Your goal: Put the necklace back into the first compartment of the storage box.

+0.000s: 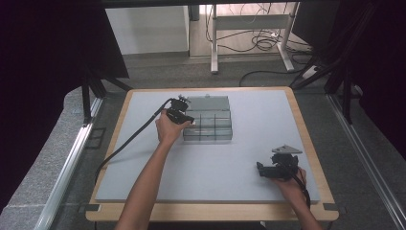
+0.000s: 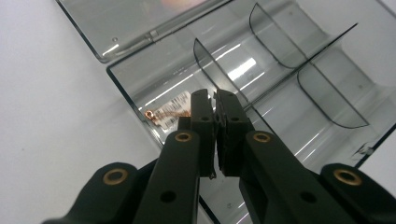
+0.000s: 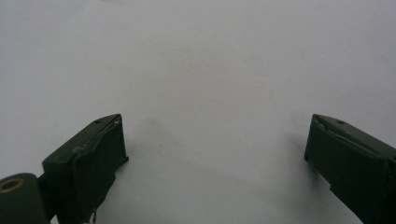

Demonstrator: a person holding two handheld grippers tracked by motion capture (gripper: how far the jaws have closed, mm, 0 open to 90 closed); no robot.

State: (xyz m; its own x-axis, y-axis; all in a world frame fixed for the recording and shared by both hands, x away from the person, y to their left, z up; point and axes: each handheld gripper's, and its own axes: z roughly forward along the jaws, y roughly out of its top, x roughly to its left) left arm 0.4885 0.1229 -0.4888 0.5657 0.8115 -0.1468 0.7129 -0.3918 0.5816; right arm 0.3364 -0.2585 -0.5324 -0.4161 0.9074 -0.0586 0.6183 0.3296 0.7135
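Scene: a person at a grey-topped table [image 1: 239, 163] works a clear plastic organiser box [image 1: 208, 125] with a hand-held gripper in each hand

Box: it lies open near the far middle of the table, its lid [image 1: 207, 102] folded flat behind it and its dividers [image 2: 219, 70] standing upright inside

Left gripper: the left gripper [image 2: 215, 105] hangs over the box's left end compartment, jaws clenched together; a hair of something thin seems to hang between the pads lower down, but it is too fine to tell whether anything is pinched there

Chain: a small copper-coloured chain [image 2: 161, 113] with a ring at its end lies on the floor of that compartment, on top of a barcode label [image 2: 170, 108]

Chain and jaws: the chain sits just beside the left jaw tip, its near end running under the tip; whether it touches the jaw cannot be told

Right gripper: the right gripper [image 1: 261, 168] rests near the table's front right corner, well apart from the box, jaws released and spread wide over bare table

Progress: judged from how things lie, the lid is already open and the chain is inside a compartment; the other compartments look bare

Left to do: most likely drawing the left gripper clear and shutting the lid, a job the idle right gripper appears free to help with
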